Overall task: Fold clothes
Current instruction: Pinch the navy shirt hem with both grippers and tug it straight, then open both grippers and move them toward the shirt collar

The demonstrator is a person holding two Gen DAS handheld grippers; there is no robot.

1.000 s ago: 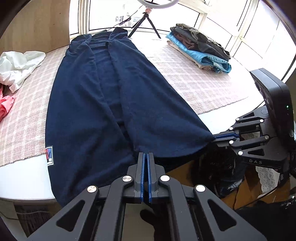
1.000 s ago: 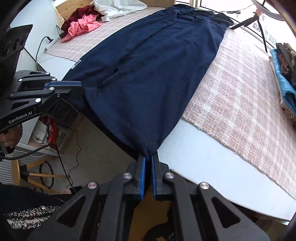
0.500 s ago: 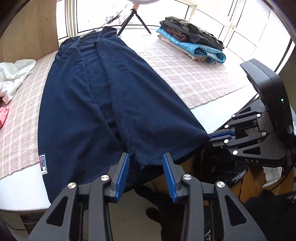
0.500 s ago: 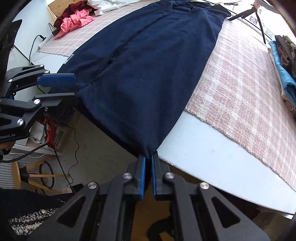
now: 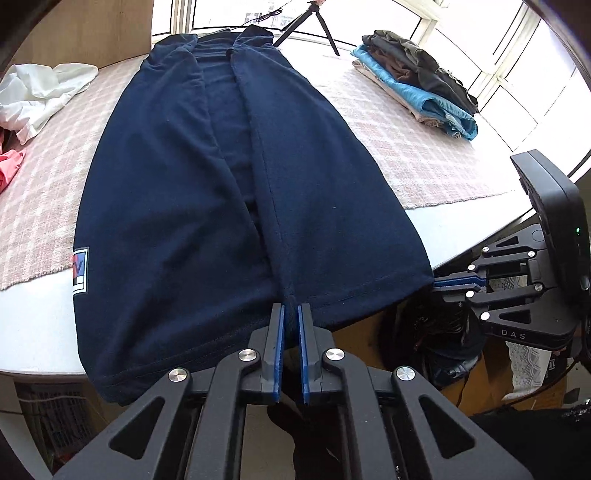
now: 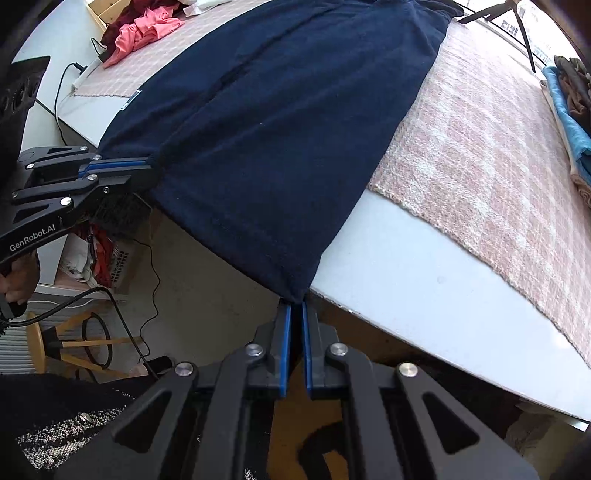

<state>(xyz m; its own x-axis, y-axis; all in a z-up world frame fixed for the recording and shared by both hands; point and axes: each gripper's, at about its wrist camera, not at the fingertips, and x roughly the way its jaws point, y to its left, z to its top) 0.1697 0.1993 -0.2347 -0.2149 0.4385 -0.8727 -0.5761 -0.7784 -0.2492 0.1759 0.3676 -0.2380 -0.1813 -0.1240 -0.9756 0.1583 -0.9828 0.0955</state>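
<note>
Both wrist views, one moment. My left gripper (image 5: 290,308) is clamped on the hem of the navy shirt (image 5: 236,177) where the inner edge of its right-hand folded panel meets the hem, at 6 o'clock in the left view. My right gripper (image 6: 294,304) is clenched on the shirt's near right corner, seen at 6 o'clock in its own view and at 3 o'clock from the left wrist, where its blue pads (image 5: 456,282) pinch the hem's end. The shirt lies lengthwise on the table (image 6: 424,280), both sides folded toward the middle, collar end at 12 o'clock, hem hanging just over the near table edge. A small square logo (image 5: 80,271) shows on the left panel at 9 o'clock. Under the shirt lies a pink checked mat (image 6: 480,147). A stack of folded clothes (image 5: 417,85) sits at 2 o'clock, well apart from the shirt; a white garment (image 5: 40,92) and a pink garment (image 6: 144,31) lie at 10 o'clock. A tripod (image 5: 314,18) stands just beyond the collar.
</note>
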